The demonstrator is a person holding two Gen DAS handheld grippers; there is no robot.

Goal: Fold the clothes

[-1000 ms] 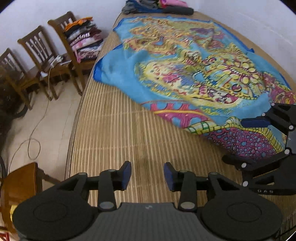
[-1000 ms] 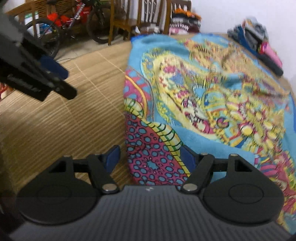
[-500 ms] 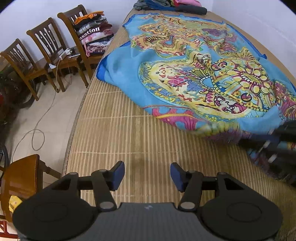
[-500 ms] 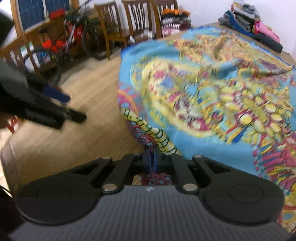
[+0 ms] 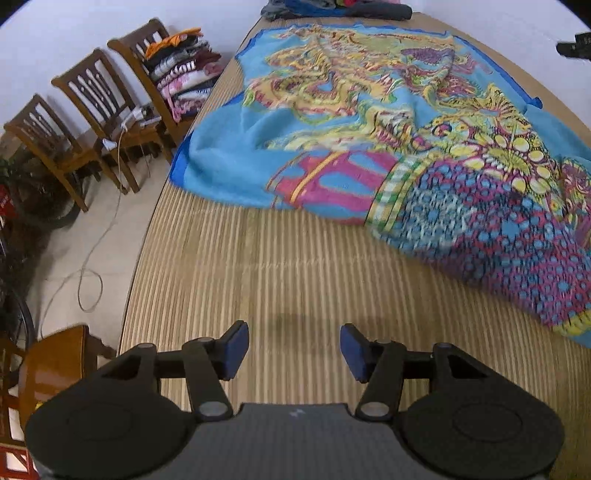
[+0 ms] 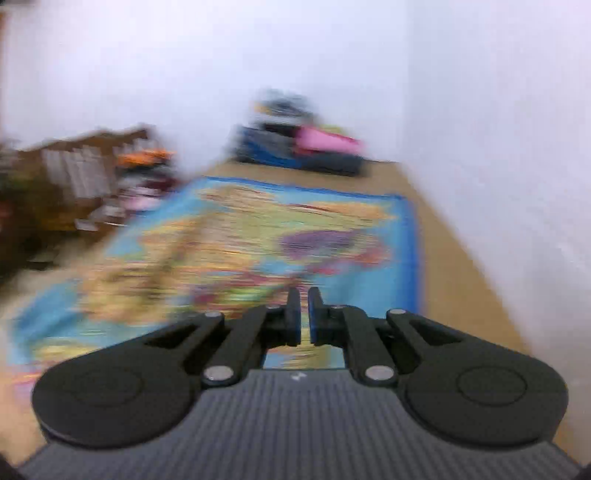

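Left gripper [image 5: 293, 349]: ours, spread wide, holding nothing, above the mat [image 5: 295, 266].
Right gripper [image 6: 300, 317]: nearly pressed together; blur hides whether we pinch cloth.
Cloth [image 5: 369, 122]: on the mat, near corner bunched, long axis running away from us.
Risk: any thin pinch may slip.

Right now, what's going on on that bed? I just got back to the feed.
A person with a gripper in each hand is folding a large colourful printed cloth spread on a bamboo mat. The right gripper is nearly shut and raised over the cloth; heavy blur hides whether it pinches fabric. The near corner of the cloth is turned over onto itself. The left gripper hangs open over bare mat, holding nothing. Piled clothes sit at the far end.
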